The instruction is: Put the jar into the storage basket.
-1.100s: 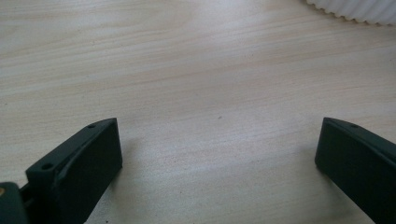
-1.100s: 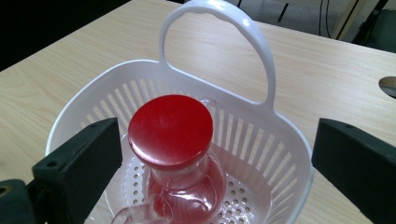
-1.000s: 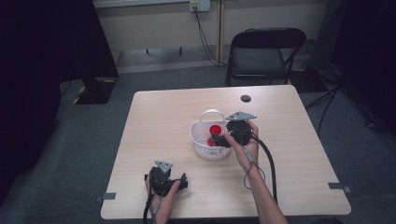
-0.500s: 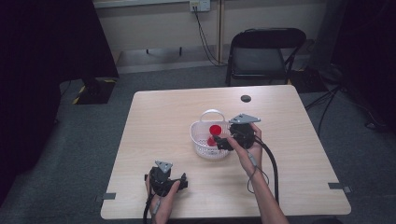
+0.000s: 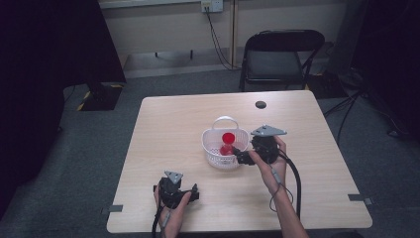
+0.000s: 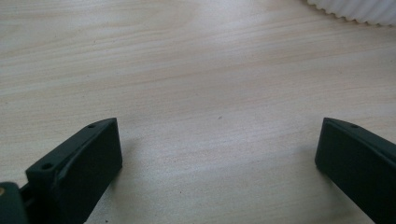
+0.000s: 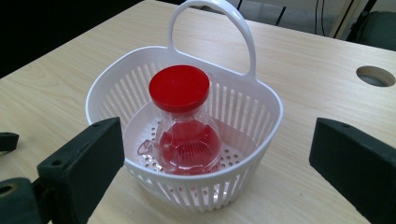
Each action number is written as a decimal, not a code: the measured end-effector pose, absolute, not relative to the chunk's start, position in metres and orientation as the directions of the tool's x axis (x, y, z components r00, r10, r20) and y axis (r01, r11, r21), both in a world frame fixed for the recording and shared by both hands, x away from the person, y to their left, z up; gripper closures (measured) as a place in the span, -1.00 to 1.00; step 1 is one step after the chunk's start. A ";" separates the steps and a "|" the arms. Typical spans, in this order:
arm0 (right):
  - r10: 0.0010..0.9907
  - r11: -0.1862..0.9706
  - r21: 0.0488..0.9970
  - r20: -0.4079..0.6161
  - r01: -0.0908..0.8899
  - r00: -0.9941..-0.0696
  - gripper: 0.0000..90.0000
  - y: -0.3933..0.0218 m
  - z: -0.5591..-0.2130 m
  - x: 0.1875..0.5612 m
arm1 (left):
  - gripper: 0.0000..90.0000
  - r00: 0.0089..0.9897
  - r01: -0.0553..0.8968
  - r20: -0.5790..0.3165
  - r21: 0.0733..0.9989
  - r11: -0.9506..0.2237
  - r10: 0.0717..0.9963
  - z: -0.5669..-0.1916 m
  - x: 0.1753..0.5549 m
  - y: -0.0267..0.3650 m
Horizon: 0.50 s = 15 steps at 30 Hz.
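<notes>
A light wooden table [image 5: 173, 129] seen from above, with a black folding chair [image 5: 280, 57] behind its far edge. Near the middle of the table stands a white slotted basket [image 7: 261, 135] with an upright loop handle. Inside it, upright on the basket floor, is a clear bottle [image 7: 187, 140] with a red lid [image 7: 179, 87], possibly red inside. The right gripper [image 7: 215, 154] sits just beside the basket, jaws spread wide and holding nothing. The left gripper [image 6: 217, 149] rests low over bare wood near the front edge, jaws also spread wide
</notes>
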State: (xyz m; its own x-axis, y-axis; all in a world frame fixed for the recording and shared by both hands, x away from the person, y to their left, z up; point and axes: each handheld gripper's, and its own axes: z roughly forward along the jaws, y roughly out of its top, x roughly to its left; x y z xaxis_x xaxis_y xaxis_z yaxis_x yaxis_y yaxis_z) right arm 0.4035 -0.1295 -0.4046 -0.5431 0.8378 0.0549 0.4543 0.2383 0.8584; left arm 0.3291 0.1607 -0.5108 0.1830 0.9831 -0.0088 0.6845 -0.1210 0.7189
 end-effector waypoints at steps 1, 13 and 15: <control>0.839 0.234 0.859 0.058 0.455 -0.541 -0.95 -0.132 -0.405 0.402 | -0.99 0.183 0.684 -0.009 0.719 -0.121 0.983 -0.511 0.329 0.161; 0.851 0.201 0.855 0.090 0.478 -0.518 -0.93 -0.147 -0.409 0.386 | -1.00 0.173 0.685 -0.009 0.719 -0.114 0.985 -0.511 0.329 0.160; 0.855 0.195 0.854 0.093 0.483 -0.511 -0.93 -0.149 -0.411 0.383 | -1.00 0.174 0.685 -0.009 0.719 -0.115 0.985 -0.511 0.329 0.160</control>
State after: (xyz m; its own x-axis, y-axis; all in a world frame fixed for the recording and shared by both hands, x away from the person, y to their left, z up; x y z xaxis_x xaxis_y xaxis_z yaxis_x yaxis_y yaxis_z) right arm 0.3832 -0.1493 -0.4106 -0.5108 0.8546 0.0934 0.4828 0.1953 0.8537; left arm 0.3290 0.1599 -0.5108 0.1738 0.9847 -0.0088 0.6854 -0.1145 0.7191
